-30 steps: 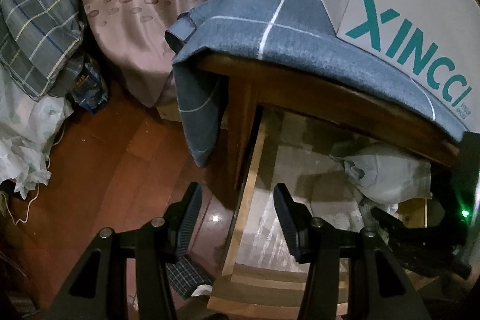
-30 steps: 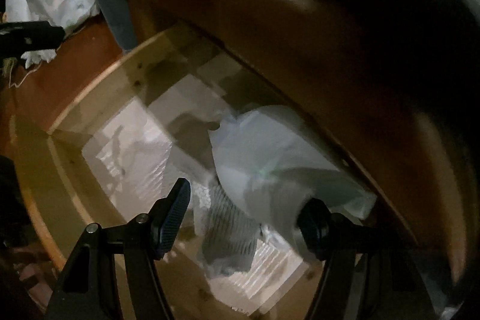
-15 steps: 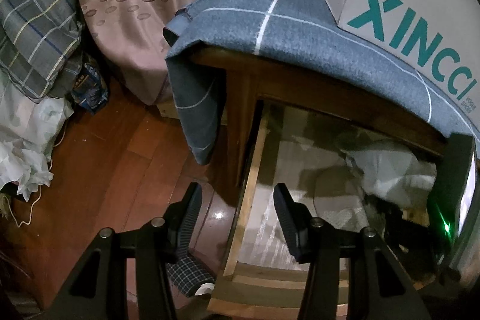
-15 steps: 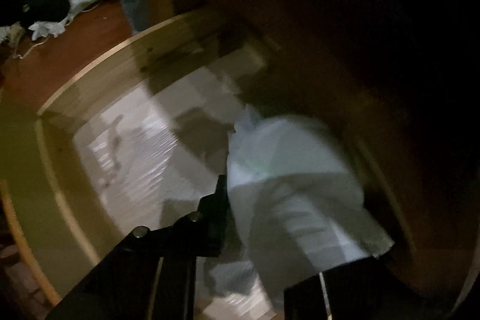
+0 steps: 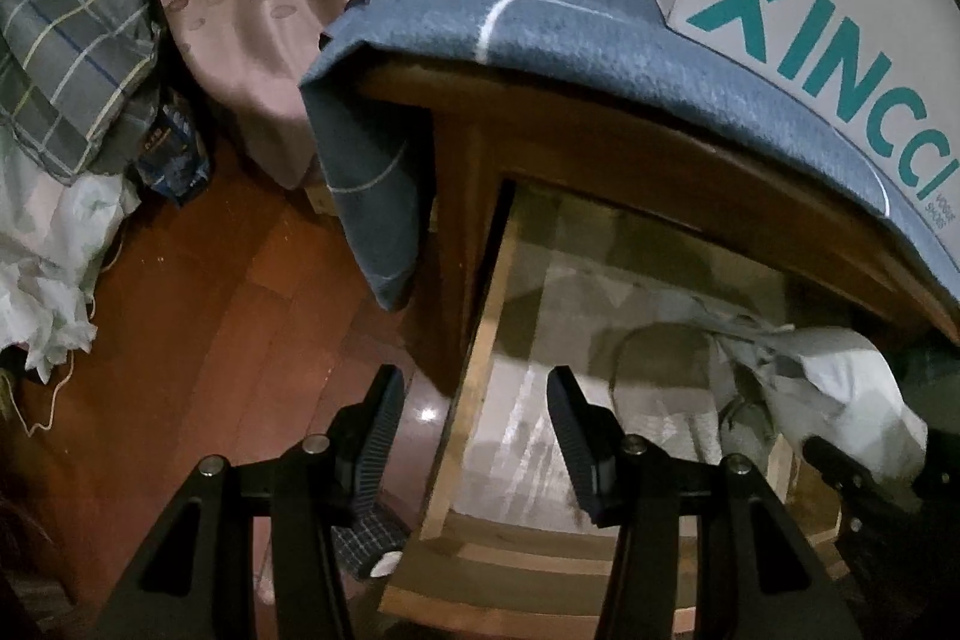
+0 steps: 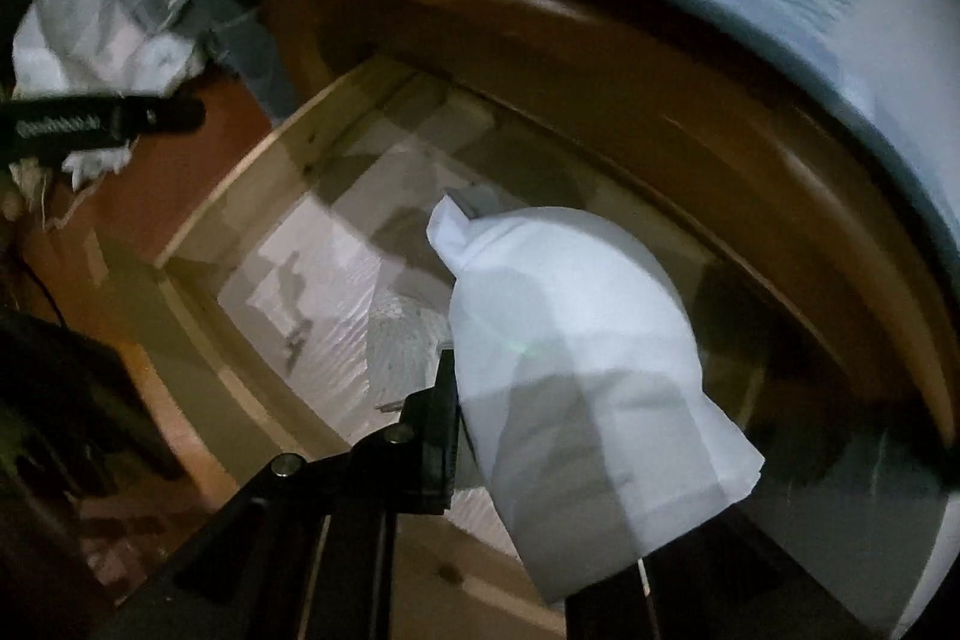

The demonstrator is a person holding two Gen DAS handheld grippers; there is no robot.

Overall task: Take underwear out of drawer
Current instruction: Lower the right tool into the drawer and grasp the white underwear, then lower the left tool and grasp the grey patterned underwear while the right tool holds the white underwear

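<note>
White cotton underwear [image 6: 576,358] hangs bunched in the right gripper [image 6: 480,436], pinched shut on it above the open wooden drawer [image 5: 474,382] for lifting clear; the left gripper [image 5: 474,436] waits empty, jaws apart, over the drawer's edge.

Dim, warm light; fisheye bending and black corners in both views. Right-wrist view motion-blurred. A small glare spot on the reddish wooden floor [image 5: 427,413].
</note>
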